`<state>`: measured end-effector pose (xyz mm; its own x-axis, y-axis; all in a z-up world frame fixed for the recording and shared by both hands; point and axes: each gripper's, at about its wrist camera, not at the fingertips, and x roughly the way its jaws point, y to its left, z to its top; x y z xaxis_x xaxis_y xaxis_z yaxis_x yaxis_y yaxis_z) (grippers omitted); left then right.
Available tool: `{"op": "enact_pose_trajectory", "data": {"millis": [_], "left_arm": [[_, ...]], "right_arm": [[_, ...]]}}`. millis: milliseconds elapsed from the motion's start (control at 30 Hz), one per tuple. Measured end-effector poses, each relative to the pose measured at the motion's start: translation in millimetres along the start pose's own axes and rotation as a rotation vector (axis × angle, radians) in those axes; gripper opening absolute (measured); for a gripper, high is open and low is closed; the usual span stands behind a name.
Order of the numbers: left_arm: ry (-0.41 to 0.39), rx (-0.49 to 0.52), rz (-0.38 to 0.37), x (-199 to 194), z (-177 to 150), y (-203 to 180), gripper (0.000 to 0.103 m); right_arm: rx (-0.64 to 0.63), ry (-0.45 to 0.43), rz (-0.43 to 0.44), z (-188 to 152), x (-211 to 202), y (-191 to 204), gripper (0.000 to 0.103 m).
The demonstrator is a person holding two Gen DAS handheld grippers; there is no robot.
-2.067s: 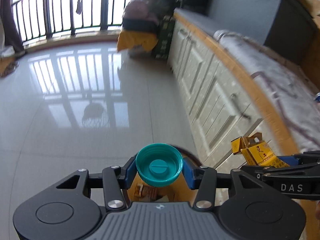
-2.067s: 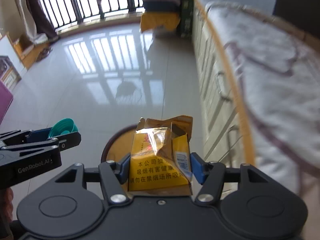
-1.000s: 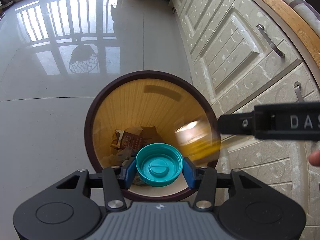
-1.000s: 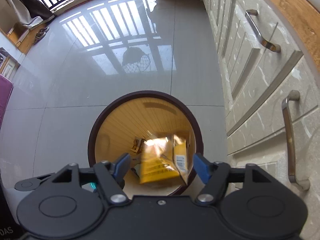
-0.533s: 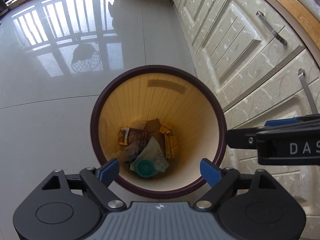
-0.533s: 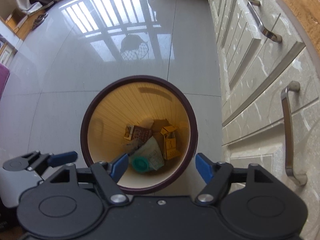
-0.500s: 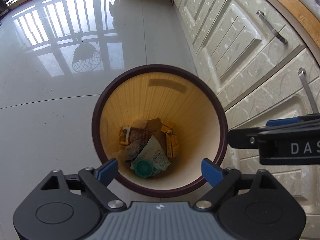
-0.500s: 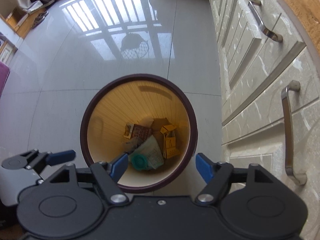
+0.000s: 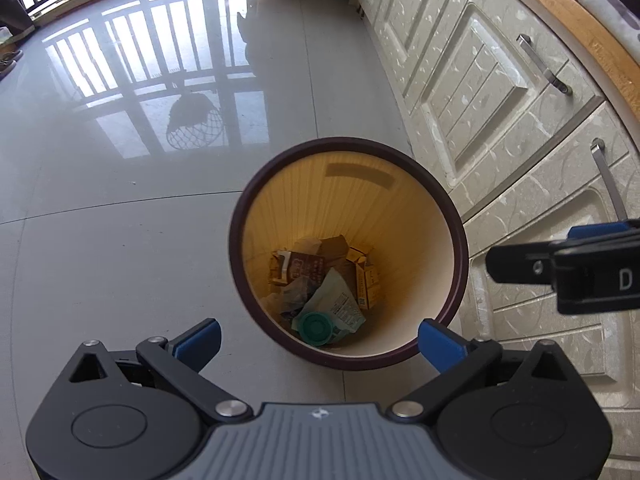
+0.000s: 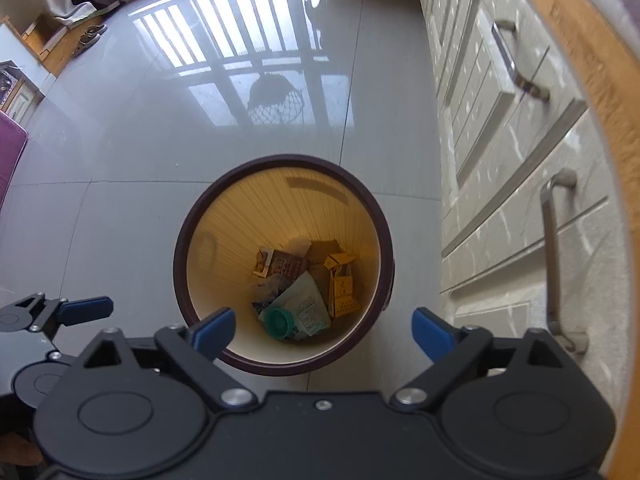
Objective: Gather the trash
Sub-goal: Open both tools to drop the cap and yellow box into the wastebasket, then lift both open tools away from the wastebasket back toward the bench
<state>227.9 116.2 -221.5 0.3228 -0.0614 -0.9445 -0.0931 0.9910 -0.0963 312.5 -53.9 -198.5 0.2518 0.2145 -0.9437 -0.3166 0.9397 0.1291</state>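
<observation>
1. Left wrist view: your left gripper (image 9: pixel 318 338) hangs above the near rim of the bin (image 9: pixel 460 236), jaws spread wide, nothing between the blue pads.
2. Right wrist view: your right gripper (image 10: pixel 324 330) is likewise wide and empty, poised over the bin's near edge. Its dark body also shows at the right of the left view, beside the bin and in front of the cabinet drawers (image 9: pixel 480 92).
3. Bin contents, both views: a teal cap (image 9: pixel 316 326) lies at the bottom nearest you, resting on a pale green wrapper (image 9: pixel 340 304). A yellow carton (image 10: pixel 342 290) stands against the wall on the cabinet side. Brown packets (image 9: pixel 304 266) and crumpled scraps sit behind them.
4. Bin position: upright on the tiled floor (image 9: pixel 120 240), just beside the drawer fronts.
5. Progress, as a judgement: the trash in view is all inside the bin; neither tong carries anything to drop.
6. What is left: no loose litter shows on the floor in either view. Anything on the counter above is out of frame, so you cannot call the job finished from here.
</observation>
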Motion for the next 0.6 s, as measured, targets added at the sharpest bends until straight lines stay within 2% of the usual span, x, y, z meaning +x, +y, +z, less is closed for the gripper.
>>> {"op": "enact_pose_trajectory", "data": {"millis": [100, 333, 600], "left_arm": [[-0.001, -0.002, 0.01, -12.1, -3.4, 2.3, 0.103], [-0.031, -0.037, 0.025, -45.4, -15.2, 8.7, 0.103], [-0.101, -0.043, 0.053, -94.2, -22.9, 9.9, 0.103]], "right_arm": [[-0.001, -0.025, -0.002, -1.6, -12.3, 1.2, 0.103], [0.0, -0.07, -0.004, -6.5, -41.7, 4.8, 0.103], [-0.043, -0.116, -0.021, -17.1, -75.0, 13.6, 0.103]]}}
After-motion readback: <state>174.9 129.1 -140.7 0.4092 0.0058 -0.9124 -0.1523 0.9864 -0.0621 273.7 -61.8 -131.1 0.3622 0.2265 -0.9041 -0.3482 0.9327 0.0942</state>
